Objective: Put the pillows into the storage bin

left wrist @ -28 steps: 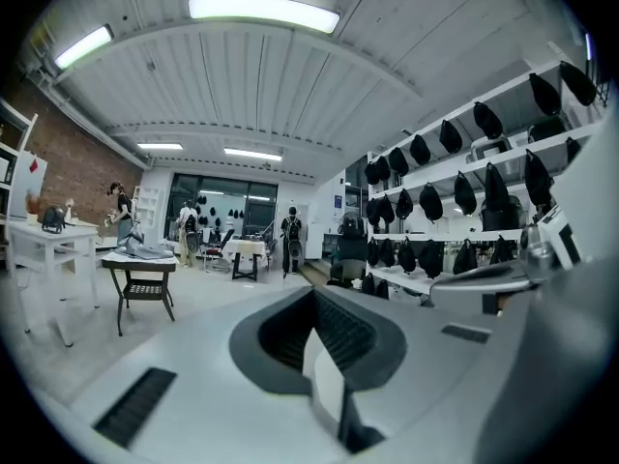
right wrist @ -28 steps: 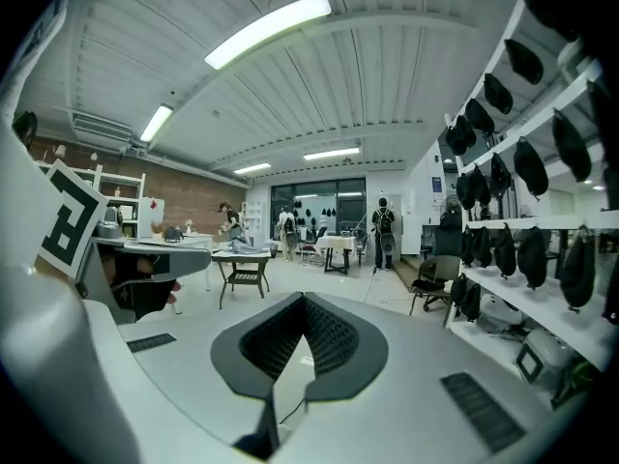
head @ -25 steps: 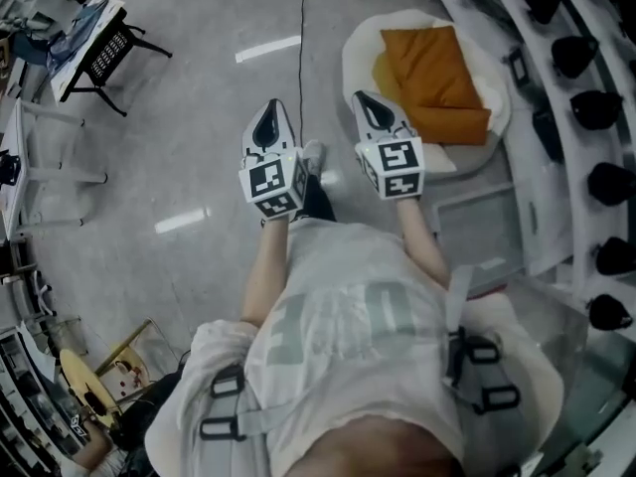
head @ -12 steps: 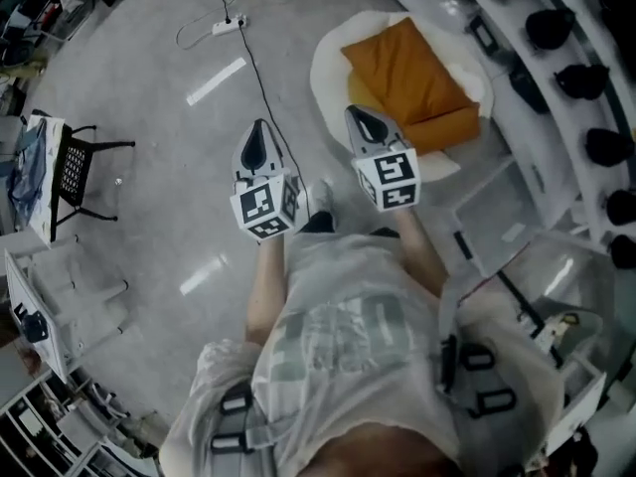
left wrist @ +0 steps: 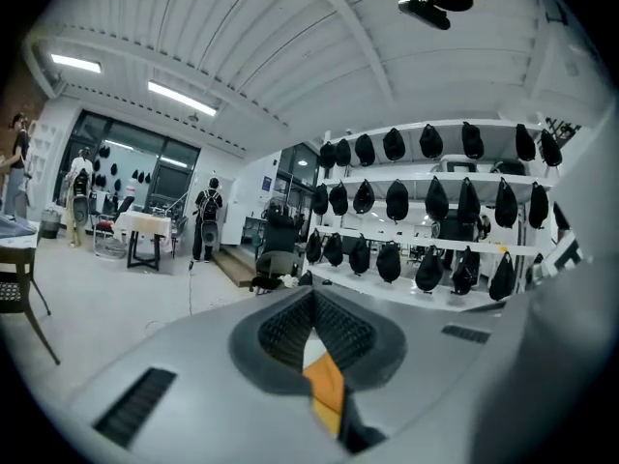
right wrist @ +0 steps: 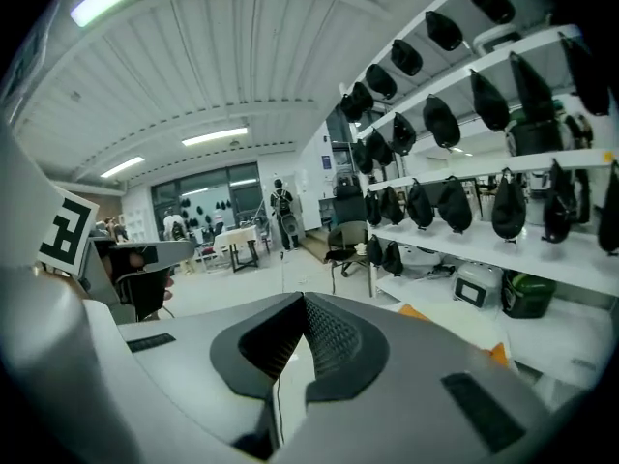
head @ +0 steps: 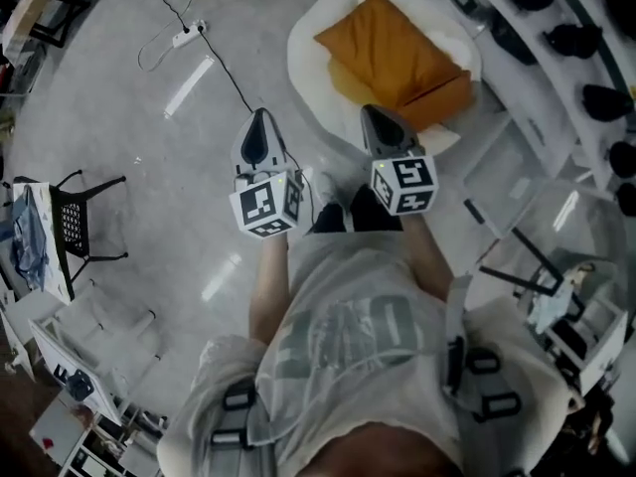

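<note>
The person is turning toward the white cushion point(head: 308, 63) on the floor, so the orange pillows point(head: 393, 48) piled on it are now lying straight ahead of both hands, not off to the right as a second ago. That suggests the first reach is about to begin. The left gripper point(head: 259, 117) and right gripper point(head: 374, 113) are hovering short of the cushion, both clenched on nothing. The head view is showing the whole pile, while the left gripper view is catching only an orange sliver past its jaws, plus distant people point(left wrist: 208, 216) across the room.
</note>
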Demonstrator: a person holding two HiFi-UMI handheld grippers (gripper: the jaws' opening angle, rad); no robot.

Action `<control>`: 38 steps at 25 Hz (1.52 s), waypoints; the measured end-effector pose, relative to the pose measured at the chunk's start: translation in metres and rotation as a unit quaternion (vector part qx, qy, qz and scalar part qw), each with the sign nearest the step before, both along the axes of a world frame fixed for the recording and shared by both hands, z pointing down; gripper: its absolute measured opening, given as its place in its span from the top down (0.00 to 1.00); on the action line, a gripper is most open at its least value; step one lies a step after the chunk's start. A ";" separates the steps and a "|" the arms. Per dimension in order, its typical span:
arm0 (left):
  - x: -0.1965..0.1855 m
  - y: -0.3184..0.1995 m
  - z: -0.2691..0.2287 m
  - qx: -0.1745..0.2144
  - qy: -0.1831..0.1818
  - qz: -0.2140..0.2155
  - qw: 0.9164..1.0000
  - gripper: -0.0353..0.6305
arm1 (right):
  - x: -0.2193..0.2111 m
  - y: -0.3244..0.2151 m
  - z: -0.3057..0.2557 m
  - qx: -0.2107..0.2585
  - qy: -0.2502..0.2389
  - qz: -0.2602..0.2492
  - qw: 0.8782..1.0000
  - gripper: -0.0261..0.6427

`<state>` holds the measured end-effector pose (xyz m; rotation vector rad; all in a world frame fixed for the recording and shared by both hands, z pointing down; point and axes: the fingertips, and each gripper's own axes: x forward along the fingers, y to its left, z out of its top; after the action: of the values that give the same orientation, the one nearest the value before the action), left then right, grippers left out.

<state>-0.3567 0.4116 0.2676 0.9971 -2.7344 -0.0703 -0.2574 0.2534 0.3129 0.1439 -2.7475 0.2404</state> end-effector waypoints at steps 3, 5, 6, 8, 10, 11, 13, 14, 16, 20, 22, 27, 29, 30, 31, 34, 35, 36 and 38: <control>0.002 -0.027 0.001 0.009 0.010 0.027 1.000 0.94 | 0.008 -0.025 0.001 -0.019 -0.006 0.033 0.999 0.95; 0.006 -0.048 0.000 0.013 0.010 0.045 0.999 0.94 | 0.013 -0.041 -0.003 -0.024 -0.016 0.047 0.998 0.95; 0.007 -0.060 -0.001 0.013 0.007 0.055 0.998 0.94 | 0.014 -0.050 -0.006 -0.022 -0.022 0.054 0.998 0.95; 0.010 -0.084 -0.004 0.015 0.001 0.074 0.997 0.94 | 0.017 -0.070 -0.011 -0.014 -0.033 0.072 0.997 0.95; 0.013 -0.111 -0.011 0.014 -0.008 0.094 0.995 0.94 | 0.023 -0.093 -0.018 -0.010 -0.041 0.094 0.995 0.95; 0.016 -0.124 -0.014 0.009 -0.018 0.106 0.994 0.94 | 0.027 -0.104 -0.021 -0.010 -0.046 0.104 0.993 0.95; 0.023 -0.154 -0.022 -0.004 -0.041 0.134 0.990 0.94 | 0.038 -0.128 -0.026 -0.009 -0.056 0.128 0.990 0.95; 0.027 -0.170 -0.025 -0.010 -0.051 0.151 0.987 0.94 | 0.044 -0.141 -0.027 -0.007 -0.059 0.142 0.988 0.95; 0.038 -0.199 -0.028 -0.015 -0.060 0.185 0.981 0.94 | 0.060 -0.164 -0.026 -0.001 -0.061 0.174 0.983 0.95; 0.049 -0.253 -0.026 -0.013 -0.039 0.241 0.970 0.94 | 0.097 -0.203 -0.027 -0.004 -0.065 0.247 0.967 0.95; 0.055 -0.288 -0.029 -0.011 -0.045 0.276 0.960 0.94 | 0.116 -0.225 -0.030 -0.001 -0.070 0.285 0.956 0.95; 0.087 -0.361 -0.032 0.002 -0.039 0.372 0.927 0.94 | 0.166 -0.265 -0.044 0.009 -0.087 0.386 0.918 0.95; 0.102 -0.377 -0.033 0.002 -0.041 0.409 0.911 0.94 | 0.184 -0.269 -0.050 0.008 -0.099 0.423 0.901 0.95; 0.107 -0.384 -0.032 0.003 -0.040 0.423 0.905 0.94 | 0.192 -0.270 -0.051 0.009 -0.101 0.438 0.893 0.95; 0.111 -0.390 -0.031 0.005 -0.037 0.434 0.900 0.94 | 0.198 -0.270 -0.050 0.011 -0.099 0.452 0.887 0.95; 0.116 -0.401 -0.024 0.003 -0.030 0.471 0.882 0.94 | 0.206 -0.261 -0.041 -0.003 -0.101 0.478 0.872 0.95; 0.119 -0.405 -0.021 0.002 -0.029 0.486 0.874 0.94 | 0.206 -0.257 -0.039 -0.011 -0.108 0.478 0.872 0.95; 0.122 -0.411 -0.016 0.001 -0.026 0.500 0.866 0.93 | 0.206 -0.257 -0.038 -0.016 -0.116 0.475 0.872 0.95; 0.127 -0.434 -0.002 -0.002 -0.014 0.525 0.851 0.93 | 0.207 -0.269 -0.032 -0.032 -0.138 0.466 0.873 0.95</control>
<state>-0.2299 -0.0224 0.2655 2.3058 -1.8261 0.1370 -0.0504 -0.0152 0.2807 1.5218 -2.6944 0.6341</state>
